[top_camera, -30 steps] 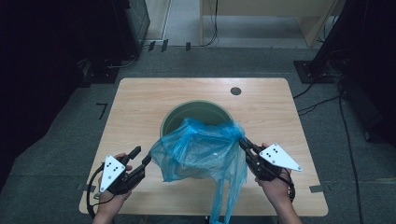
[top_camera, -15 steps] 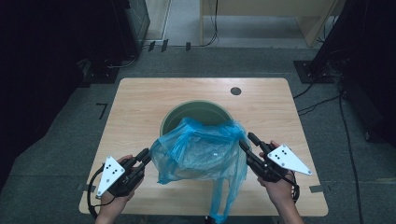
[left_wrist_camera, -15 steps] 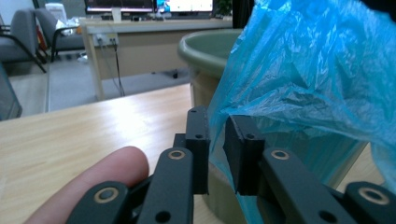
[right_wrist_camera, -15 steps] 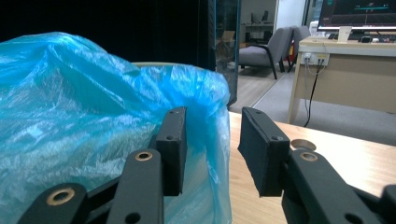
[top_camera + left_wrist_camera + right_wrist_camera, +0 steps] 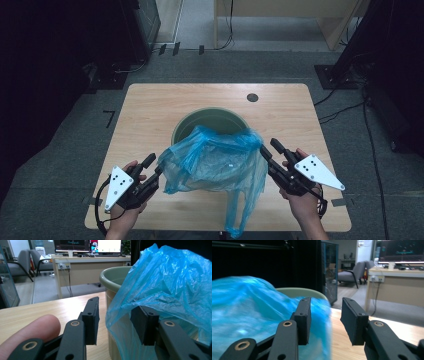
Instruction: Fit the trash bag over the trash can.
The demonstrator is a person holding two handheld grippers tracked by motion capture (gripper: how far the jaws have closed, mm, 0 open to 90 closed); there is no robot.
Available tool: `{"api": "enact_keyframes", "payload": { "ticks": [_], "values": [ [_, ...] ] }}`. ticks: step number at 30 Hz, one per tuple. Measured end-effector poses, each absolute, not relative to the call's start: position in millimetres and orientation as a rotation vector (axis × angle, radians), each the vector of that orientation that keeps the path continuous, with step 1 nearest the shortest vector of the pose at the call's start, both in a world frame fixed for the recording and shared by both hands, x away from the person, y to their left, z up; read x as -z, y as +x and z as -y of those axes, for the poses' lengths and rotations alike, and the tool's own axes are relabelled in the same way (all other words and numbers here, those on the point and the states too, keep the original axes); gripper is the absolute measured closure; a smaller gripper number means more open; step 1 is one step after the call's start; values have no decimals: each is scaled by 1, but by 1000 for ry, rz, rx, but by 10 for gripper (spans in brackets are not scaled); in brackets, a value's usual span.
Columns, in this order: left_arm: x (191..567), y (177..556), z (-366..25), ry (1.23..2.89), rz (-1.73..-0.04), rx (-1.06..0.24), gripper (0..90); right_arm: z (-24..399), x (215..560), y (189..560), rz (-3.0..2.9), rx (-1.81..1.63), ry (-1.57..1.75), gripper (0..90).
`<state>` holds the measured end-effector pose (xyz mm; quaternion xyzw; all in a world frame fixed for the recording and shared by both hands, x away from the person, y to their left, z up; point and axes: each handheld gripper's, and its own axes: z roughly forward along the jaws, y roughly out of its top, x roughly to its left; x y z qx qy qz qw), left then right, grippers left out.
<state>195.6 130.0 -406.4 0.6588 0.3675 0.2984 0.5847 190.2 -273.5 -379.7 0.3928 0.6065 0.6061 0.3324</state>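
Note:
A green round bin (image 5: 212,119) stands mid-table, and its rim (image 5: 113,277) shows in the left gripper view. A crumpled blue plastic bag (image 5: 215,160) hangs over the bin's near side, with a tail trailing past the table's front edge. My left gripper (image 5: 155,166) sits at the bag's left edge, jaws open. In the left gripper view (image 5: 117,307) the bag's edge (image 5: 162,282) lies in the gap between the jaws. My right gripper (image 5: 269,146) is at the bag's right edge, also open. In the right gripper view (image 5: 325,302) the bag (image 5: 249,312) reaches into the gap.
The wooden table (image 5: 150,115) has a small dark round hole (image 5: 252,97) at its far right. Dark equipment and cables lie on the floor around the table. A desk with monitors (image 5: 87,265) and chairs stands in the background.
Both grippers have shifted only slightly beside the bag. The bag and bin keep nearly the same position.

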Motion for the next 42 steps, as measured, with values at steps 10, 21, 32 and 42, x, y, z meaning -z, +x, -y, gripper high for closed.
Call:
{"api": "enact_keyframes", "payload": {
  "ticks": [10, 21, 32, 42],
  "values": [
    [409, 196, -119, 1550, -844, -680, 565, 247, 384, 185, -1731, -1621, 930, 558],
    [415, 198, -111, 1547, -836, -675, 683, 245, 394, 189, -1722, -1594, 978, 848],
    [411, 206, -110, 1533, -860, -677, 824, 246, 388, 198, -1721, -1578, 972, 900],
    [397, 215, -113, 1470, -908, -742, 692, 249, 373, 218, -1695, -1569, 956, 900]
  ]
}}
